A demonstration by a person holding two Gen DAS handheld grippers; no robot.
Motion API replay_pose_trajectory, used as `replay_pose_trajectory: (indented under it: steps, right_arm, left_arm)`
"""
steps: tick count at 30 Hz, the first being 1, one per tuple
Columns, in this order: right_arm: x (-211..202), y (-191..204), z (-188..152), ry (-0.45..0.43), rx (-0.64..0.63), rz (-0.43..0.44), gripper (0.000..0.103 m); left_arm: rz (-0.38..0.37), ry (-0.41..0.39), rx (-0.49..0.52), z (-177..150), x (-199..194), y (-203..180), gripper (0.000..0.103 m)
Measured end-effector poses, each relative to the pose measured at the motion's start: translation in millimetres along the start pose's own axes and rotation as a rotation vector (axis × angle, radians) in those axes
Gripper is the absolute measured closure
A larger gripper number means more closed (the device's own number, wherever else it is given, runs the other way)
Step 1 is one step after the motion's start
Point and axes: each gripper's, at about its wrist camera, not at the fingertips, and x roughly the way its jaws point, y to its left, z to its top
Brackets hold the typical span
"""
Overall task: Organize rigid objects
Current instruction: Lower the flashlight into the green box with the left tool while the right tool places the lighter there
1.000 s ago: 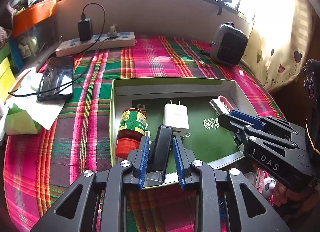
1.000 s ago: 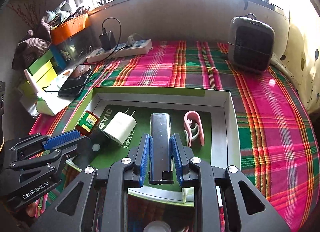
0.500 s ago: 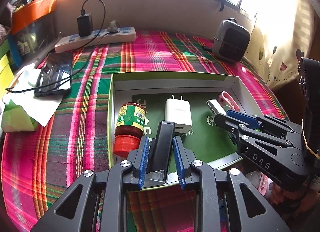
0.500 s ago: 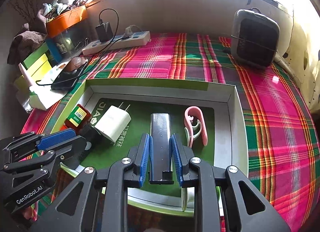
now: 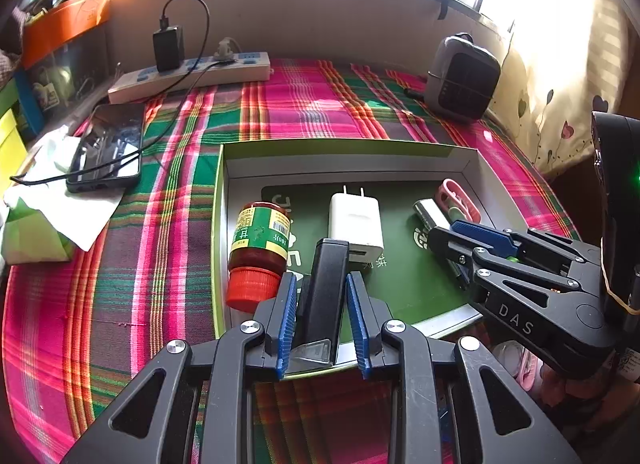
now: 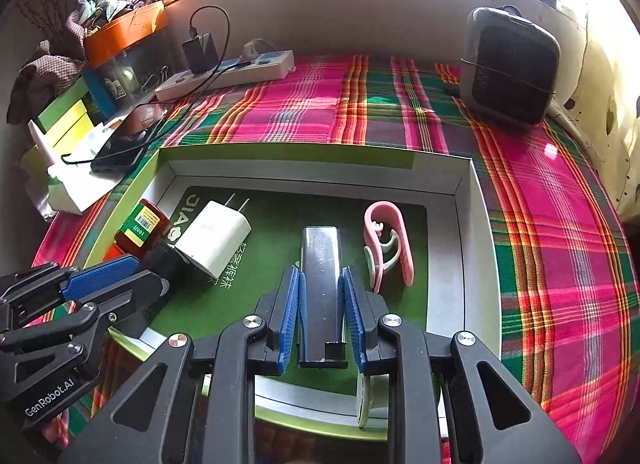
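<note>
A shallow green-lined box lies on the plaid cloth. In it are a red bottle with a green label, a white charger plug and a pink clip. My left gripper is shut on a black rectangular bar over the box's near edge. My right gripper is shut on a dark metallic bar over the box's middle; it also shows in the left wrist view.
A power strip with a black adapter and cable, a phone on white paper, and a grey heater stand on the cloth beyond the box. Coloured boxes line the left side.
Both grippers have drawn back and up a little with their bars still held; the box and its contents look slightly farther. Nothing was let go.
</note>
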Motion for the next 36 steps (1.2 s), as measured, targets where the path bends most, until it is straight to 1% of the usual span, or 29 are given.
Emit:
replay_pose_trajectory:
  steps: [13,19,21,24,31,36]
  right_arm:
    - [-3,-4,-1,-0.006,0.022,-0.016,0.078]
    - [-5,-5,-1,-0.007,0.025,-0.022,0.075]
    - [-5,-5,-1,-0.007,0.027,-0.022,0.071]
    - [-6,-6,-1,-0.011,0.030,-0.025,0.068]
    - [-10,-7,-1,-0.021,0.036,-0.023,0.067]
    - [-17,-8,-3,-0.034,0.041,-0.024,0.066]
  left_arm:
    - [0.010,0.002,0.004,0,0,0,0.078]
    - [0.013,0.002,0.004,-1,-2,0,0.078]
    - [0.015,0.001,0.005,-1,-3,0,0.077]
    - [0.019,0.000,0.006,-1,-4,-1,0.076]
    - [0.025,-0.004,0.007,-1,-6,-2,0.074]
    - [0.034,-0.022,0.018,-2,-13,-4,0.074]
